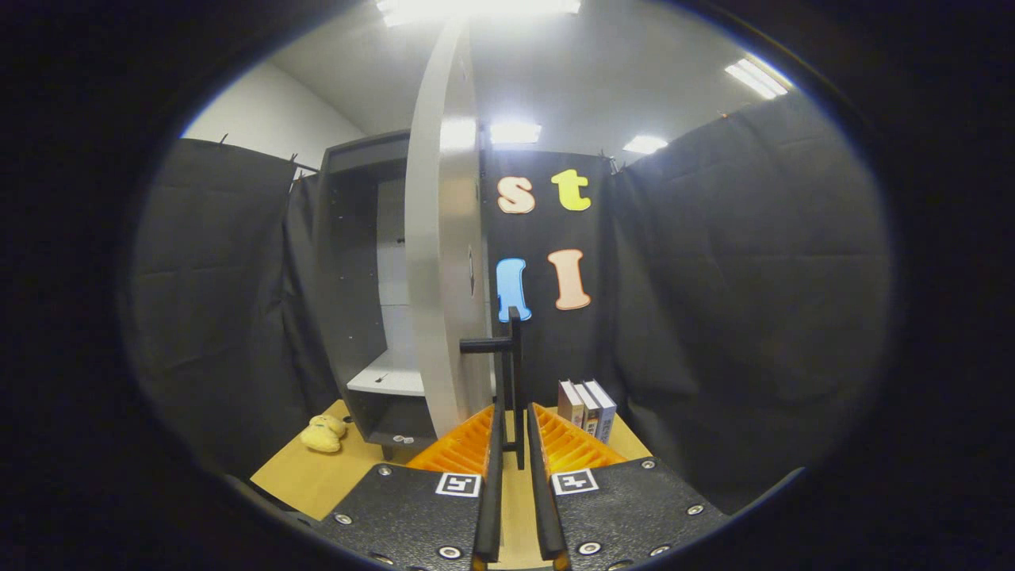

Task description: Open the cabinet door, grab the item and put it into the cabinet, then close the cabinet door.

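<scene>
While gripper (514,432) pinches one door handle (514,373), one yellow toy (323,434), three books (587,408)

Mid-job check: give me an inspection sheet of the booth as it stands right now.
Surface: wooden tabletop, bare in front of the cabinet.
Job's things: cabinet stands at the table's back; its door is swung open, edge-on to the camera. A pale shelf shows inside. The yellow plush toy lies on the table beside the cabinet, not yet inside.
Clutter: three books stand upright beyond the fingers.
Grippers: gripper nearly closed around the door's black handle, which stands between the fingers; contact cannot be confirmed.
Cables: nothing seen.
Surroundings: black cloth walls, ceiling lights.
</scene>
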A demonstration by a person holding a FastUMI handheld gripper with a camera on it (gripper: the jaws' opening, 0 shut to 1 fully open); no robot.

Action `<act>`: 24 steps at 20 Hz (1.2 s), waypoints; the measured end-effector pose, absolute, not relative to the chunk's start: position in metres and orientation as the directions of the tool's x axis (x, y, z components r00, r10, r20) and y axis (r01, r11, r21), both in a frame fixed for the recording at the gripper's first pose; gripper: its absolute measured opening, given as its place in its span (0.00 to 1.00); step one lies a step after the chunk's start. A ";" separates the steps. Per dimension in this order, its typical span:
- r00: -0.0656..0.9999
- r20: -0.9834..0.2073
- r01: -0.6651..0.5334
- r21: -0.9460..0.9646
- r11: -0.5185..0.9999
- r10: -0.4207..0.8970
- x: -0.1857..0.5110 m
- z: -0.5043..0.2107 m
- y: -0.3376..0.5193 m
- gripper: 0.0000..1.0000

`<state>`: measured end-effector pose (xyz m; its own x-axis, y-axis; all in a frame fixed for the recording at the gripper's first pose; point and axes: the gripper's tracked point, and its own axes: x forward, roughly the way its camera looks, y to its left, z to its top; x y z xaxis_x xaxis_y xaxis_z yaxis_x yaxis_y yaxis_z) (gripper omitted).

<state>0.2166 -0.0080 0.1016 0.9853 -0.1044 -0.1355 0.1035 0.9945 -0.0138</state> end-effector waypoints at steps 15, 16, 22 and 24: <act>0.986 0.164 0.026 -0.016 1.000 -0.023 0.203 0.138 0.071 0.76; 0.987 0.162 0.028 -0.025 0.999 -0.024 0.204 0.132 0.078 0.92; 0.987 0.153 -0.046 0.026 0.999 0.041 0.217 0.085 0.136 0.95; 0.989 0.131 -0.067 0.039 0.997 0.061 0.221 0.064 0.154 0.95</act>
<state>0.2211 0.1540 0.0636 0.9894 0.0615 0.1315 -0.0671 0.9970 0.0391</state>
